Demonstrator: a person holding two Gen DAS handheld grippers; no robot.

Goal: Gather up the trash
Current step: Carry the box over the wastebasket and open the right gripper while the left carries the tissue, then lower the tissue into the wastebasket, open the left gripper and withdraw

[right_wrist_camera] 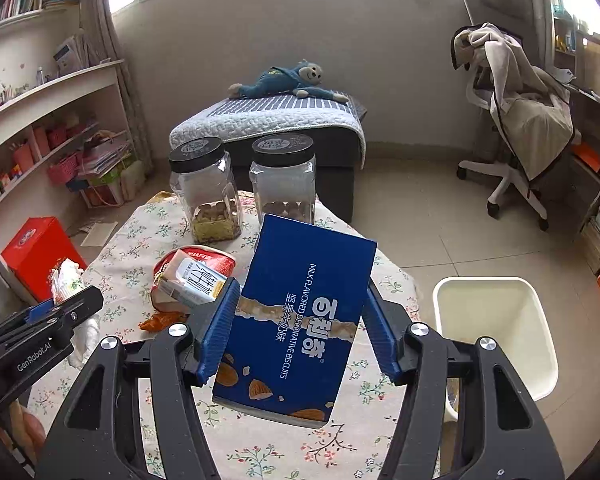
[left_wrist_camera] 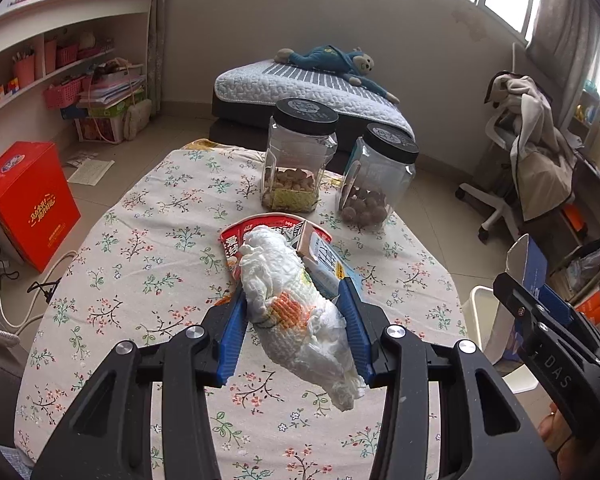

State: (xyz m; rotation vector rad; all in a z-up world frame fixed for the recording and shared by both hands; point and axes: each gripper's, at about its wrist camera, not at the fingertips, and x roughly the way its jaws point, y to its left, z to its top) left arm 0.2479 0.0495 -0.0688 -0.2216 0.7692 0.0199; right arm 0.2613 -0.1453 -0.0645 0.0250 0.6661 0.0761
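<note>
Left tool [left_wrist_camera: 296, 316] clamped on a crumpled tissue wad [left_wrist_camera: 296, 304], blue pads pressing both flanks; wad lifted off the desk [left_wrist_camera: 140, 240], long axis running near-to-far along the fingers. Right tool [right_wrist_camera: 300, 320] clamped on a blue biscuit box [right_wrist_camera: 300, 316], held upright-tilted above the desk's right edge, long axis also near-to-far. Bin [right_wrist_camera: 496, 320], white and open-topped, stands on the floor just right of the desk; it lies right of and below the right tool, so the right hand is the nearer one and the box likely goes in first. Left tool is further left over the desk and would have to cross rightward to reach the bin. Remaining on the desk: milk carton [right_wrist_camera: 192, 280] lying on a red bowl lid [right_wrist_camera: 216, 256], with an orange wrapper [right_wrist_camera: 160, 320] near them; two jars [left_wrist_camera: 300, 160] at the far edge, probably not trash. Judgement: task partway, two items in hand, none visibly dropped yet.
</note>
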